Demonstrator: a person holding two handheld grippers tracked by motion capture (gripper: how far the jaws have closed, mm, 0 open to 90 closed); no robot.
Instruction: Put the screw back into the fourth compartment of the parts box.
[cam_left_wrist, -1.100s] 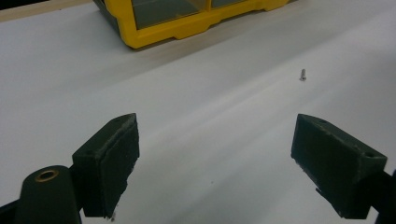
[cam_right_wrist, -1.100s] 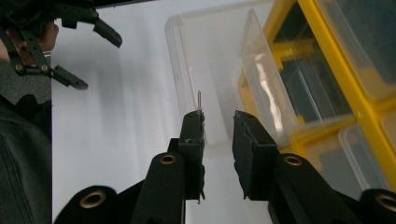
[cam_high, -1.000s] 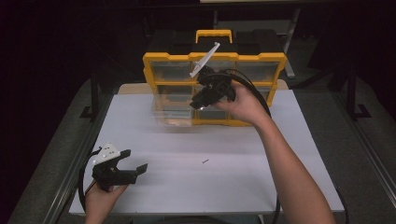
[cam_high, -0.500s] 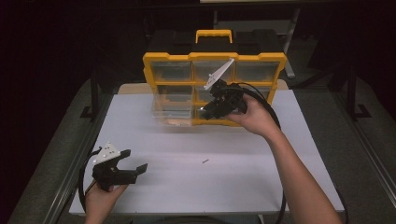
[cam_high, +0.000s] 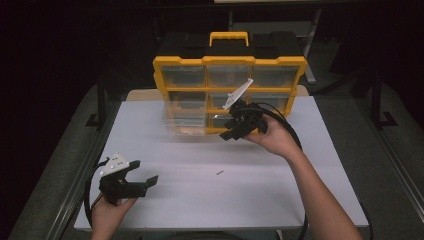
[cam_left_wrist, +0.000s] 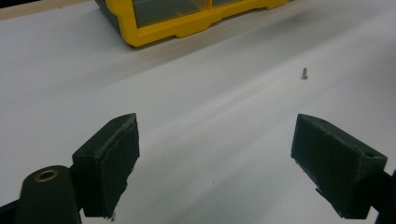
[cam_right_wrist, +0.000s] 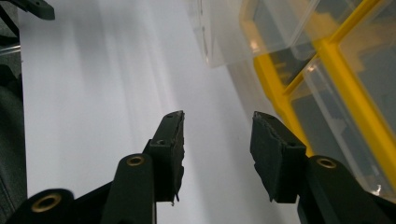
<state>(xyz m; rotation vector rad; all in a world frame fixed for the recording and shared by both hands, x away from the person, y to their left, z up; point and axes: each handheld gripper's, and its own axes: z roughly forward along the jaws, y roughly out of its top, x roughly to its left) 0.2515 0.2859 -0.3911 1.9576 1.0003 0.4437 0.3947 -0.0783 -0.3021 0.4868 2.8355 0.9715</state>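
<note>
1. high view: white bench (cam_high: 310, 165) carries a yellow drawer organiser (cam_high: 229, 64) standing at the middle of its far edge, black top with a yellow handle, clear drawers in rows.
2. high view: one clear drawer (cam_high: 186, 122) at the organiser's lower left is pulled out toward the near edge and rests over the bench.
3. high view: small screw (cam_high: 219, 173) lies alone on bare bench, about mid-width, nearer the near edge than the far one, well apart from both hands.
4. high view: left tongs (cam_high: 144, 175) sit low at the near left corner, held in the left hand (cam_high: 107, 210), jaws spread, nothing between them.
5. high view: right tongs (cam_high: 231, 131) held by the right hand (cam_high: 275, 137) just in front of the organiser's lower row, right of the pulled-out drawer; not touching it as far as i can tell.
6. left gripper view: jaws wide apart and empty; screw (cam_left_wrist: 304, 73) lies ahead on the bench, toward the right jaw; organiser base (cam_left_wrist: 187, 18) at the top.
7. right gripper view: jaws parted with a moderate gap, nothing pinched; organiser frame (cam_right_wrist: 345, 79) on the right, pulled-out drawer (cam_right_wrist: 224, 32) above.
</note>
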